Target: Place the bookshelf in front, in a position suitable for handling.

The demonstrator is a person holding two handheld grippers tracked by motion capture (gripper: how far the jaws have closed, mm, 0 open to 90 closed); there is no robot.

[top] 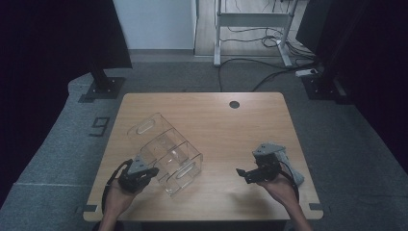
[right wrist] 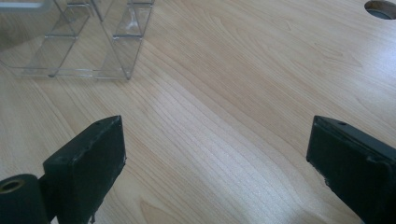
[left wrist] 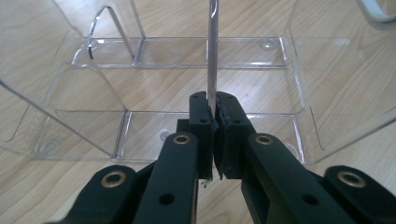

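A clear acrylic organizer (top: 163,149) with several compartments lies on the wooden table (top: 240,130), left of middle. My left gripper (top: 153,172) is at its near left side. In the left gripper view the jaws (left wrist: 215,112) are pressed together on a thin upright clear wall (left wrist: 213,56) of the organizer. My right gripper (top: 243,174) hovers low over bare wood at the right and points toward the organizer. Its jaws (right wrist: 217,154) stand wide apart with nothing between them, and the organizer (right wrist: 93,42) lies ahead at the upper left.
A round cable hole (top: 234,104) sits near the table's far edge, also seen as the hole (right wrist: 380,8). Bare wood lies between the two grippers. Black stand bases (top: 103,86) and floor cables (top: 269,72) are beyond the table.
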